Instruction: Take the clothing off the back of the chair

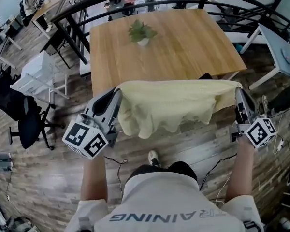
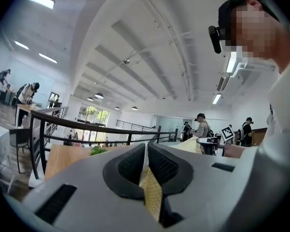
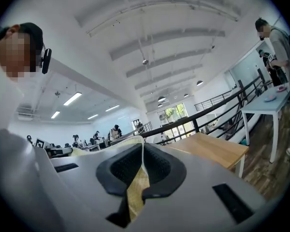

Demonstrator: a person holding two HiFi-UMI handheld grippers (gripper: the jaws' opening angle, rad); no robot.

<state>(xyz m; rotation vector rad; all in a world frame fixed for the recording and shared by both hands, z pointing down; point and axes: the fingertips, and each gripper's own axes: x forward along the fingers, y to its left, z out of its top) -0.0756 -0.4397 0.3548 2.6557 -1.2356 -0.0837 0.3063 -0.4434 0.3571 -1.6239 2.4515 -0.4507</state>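
In the head view the yellow garment hangs stretched between my two tools, just this side of the wooden table with its potted plant. The left gripper has one top corner and the right gripper has the other. The top edge runs nearly straight and the middle sags in soft folds. I cannot make out the chair back under the cloth, so I cannot say whether the lower folds are touching it.

In the left gripper view the jaws are clenched on a thin strip of the yellow cloth, which is sandwiched between the black pads and trails out towards the camera.

The right gripper view shows the same thing: jaws pressed together on a narrow fold of the fabric, with nothing else in the bite.

I judge this to be the lift-away step. To do it well I want both ends to rise evenly, so the top edge stays level and the weight is shared (each bite is only a slim edge, and a lopsided pull could slip one out). I should bring the garment up and towards me until the sagging hem is plainly free of anything below. Spreading the grippers further would strain the pinches, so I should avoid that.
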